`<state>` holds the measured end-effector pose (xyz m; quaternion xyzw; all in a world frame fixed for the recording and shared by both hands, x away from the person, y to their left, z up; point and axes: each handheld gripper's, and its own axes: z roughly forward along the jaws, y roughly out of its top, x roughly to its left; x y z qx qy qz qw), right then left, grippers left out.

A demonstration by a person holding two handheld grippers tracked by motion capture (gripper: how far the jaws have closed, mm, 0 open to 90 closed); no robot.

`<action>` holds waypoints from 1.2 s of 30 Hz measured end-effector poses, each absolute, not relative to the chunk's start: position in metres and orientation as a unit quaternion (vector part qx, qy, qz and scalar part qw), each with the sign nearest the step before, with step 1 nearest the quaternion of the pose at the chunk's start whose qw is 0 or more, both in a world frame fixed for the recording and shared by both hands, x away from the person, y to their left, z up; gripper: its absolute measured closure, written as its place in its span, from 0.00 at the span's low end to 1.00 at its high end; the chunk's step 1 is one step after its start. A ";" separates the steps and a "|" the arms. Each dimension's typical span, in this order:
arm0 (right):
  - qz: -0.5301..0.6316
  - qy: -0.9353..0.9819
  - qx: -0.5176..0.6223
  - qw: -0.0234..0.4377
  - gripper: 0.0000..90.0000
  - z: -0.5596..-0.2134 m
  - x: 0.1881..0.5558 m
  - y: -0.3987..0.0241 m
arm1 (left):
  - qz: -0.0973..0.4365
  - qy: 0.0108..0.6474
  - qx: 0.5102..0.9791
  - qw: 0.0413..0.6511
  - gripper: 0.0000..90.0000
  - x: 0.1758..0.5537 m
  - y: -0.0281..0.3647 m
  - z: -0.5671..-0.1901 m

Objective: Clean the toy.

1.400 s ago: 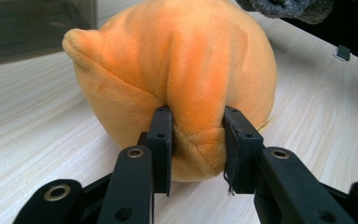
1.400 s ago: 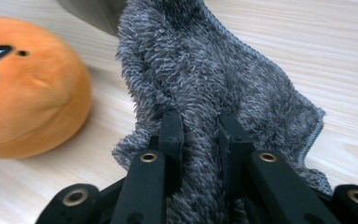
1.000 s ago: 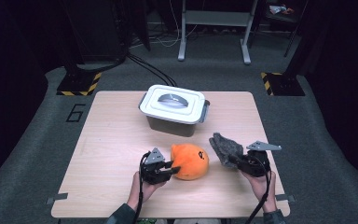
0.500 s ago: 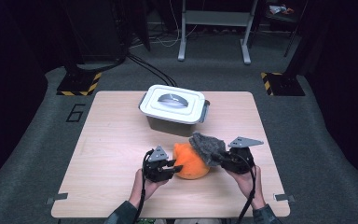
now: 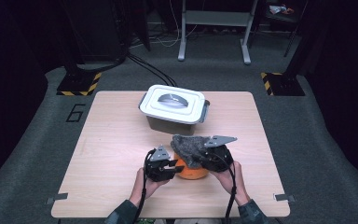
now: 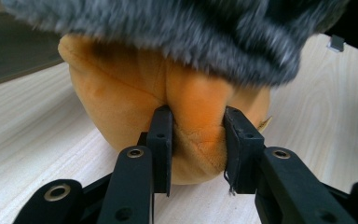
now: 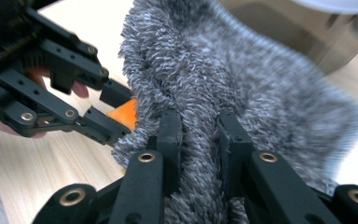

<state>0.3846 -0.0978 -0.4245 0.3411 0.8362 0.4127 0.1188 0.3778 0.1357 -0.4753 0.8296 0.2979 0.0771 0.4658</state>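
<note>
Cloth (image 5: 189, 146) pinched in right gripper (image 5: 205, 161), atop orange plush (image 5: 192, 171).

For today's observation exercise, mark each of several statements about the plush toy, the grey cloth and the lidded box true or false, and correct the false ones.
1. The left hand-held gripper pinches the orange plush toy. True.
2. The right hand-held gripper is empty. False: it is shut on the fluffy grey cloth.
3. The grey cloth lies over the top of the plush toy. True.
4. The white box stands open. False: its lid is on.
5. The box sits at the table's near edge. False: it stands at the far side.
</note>
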 end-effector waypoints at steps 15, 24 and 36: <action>0.387 0.842 0.355 0.121 0.85 -0.448 0.395 -0.091 | 0.104 0.306 0.828 0.459 0.73 0.376 0.134 -0.483; 0.386 0.837 0.364 0.134 0.86 -0.448 0.392 -0.096 | 0.102 0.312 0.824 0.462 0.81 0.375 0.131 -0.484; 0.387 0.827 0.383 0.139 0.86 -0.446 0.390 -0.115 | 0.095 0.312 0.823 0.466 0.81 0.376 0.132 -0.483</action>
